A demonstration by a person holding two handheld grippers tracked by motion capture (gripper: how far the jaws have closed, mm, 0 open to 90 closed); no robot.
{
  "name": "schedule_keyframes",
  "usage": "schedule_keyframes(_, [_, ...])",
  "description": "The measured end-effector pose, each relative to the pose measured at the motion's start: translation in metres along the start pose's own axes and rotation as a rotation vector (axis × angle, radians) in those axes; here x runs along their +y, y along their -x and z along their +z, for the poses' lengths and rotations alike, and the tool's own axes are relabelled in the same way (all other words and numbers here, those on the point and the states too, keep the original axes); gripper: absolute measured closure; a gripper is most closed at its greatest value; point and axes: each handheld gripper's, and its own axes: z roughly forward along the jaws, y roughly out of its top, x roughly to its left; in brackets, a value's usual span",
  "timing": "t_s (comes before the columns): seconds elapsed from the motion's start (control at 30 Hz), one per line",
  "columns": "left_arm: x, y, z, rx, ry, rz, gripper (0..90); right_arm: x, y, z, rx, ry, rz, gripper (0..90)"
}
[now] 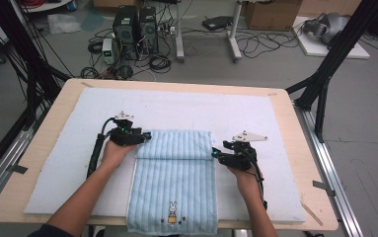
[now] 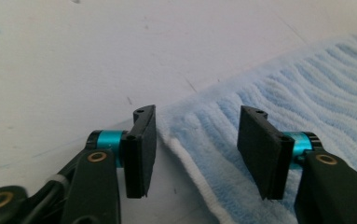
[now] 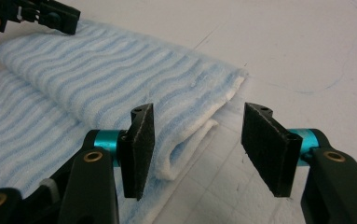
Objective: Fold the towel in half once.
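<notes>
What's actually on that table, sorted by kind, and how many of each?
Towel, light blue striped, far end folded over: 1
White mat under it: 1
Hand-held grippers, left gripper and right gripper, each with jaws apart: 2
Total: 4

The towel (image 1: 174,177) lies down the middle of the mat (image 1: 68,163), its folded far end a low ridge between the left gripper (image 1: 144,137) and the right gripper (image 1: 216,153). Both stand with jaws parted at the fold's two corners, pressing nothing. Bare mat runs from the fold to the far edge and along the left and right edges. The towel's near end hangs over the table's (image 1: 38,133) near edge.
</notes>
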Motion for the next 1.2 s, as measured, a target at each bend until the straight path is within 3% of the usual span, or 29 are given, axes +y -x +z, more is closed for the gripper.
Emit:
schedule_keyframes(0.13, [0.0, 0.002, -0.001, 0.031, -0.015, 0.075, 66.5, 0.0, 0.0, 0.001, 0.0, -0.009, -0.005, 43.2])
schedule_keyframes(0.23, [-0.001, 0.002, -0.002, 0.005, -0.02, 0.074, 84.0, 0.0, 0.0, 0.004, -0.009, -0.015, -0.014, 40.8])
schedule_keyframes(0.37, [0.0, 0.001, -0.003, -0.019, -0.016, 0.051, 86.3, 0.001, 0.005, 0.009, -0.012, -0.019, 0.024, 37.0])
schedule_keyframes(0.6, [0.003, -0.002, -0.012, -0.062, 0.042, -0.009, 86.6, 0.02, 0.016, 0.019, -0.048, -0.003, 0.044, 32.8])
schedule_keyframes(0.87, [0.005, -0.005, -0.018, -0.091, 0.071, -0.042, 86.5, 0.032, 0.024, 0.056, -0.056, -0.112, 0.048, 41.6])
schedule_keyframes(0.97, [0.005, -0.006, -0.018, -0.093, 0.067, -0.048, 86.5, 0.039, 0.021, 0.068, -0.048, -0.127, 0.053, 45.1])
schedule_keyframes(1.13, [0.005, -0.005, -0.017, -0.104, 0.065, -0.05, 86.5, 0.041, 0.015, 0.088, -0.072, -0.188, 0.005, 50.1])
schedule_keyframes(1.2, [0.005, -0.006, -0.017, -0.103, 0.063, -0.047, 86.5, 0.04, 0.012, 0.09, -0.1, -0.197, -0.046, 52.3])
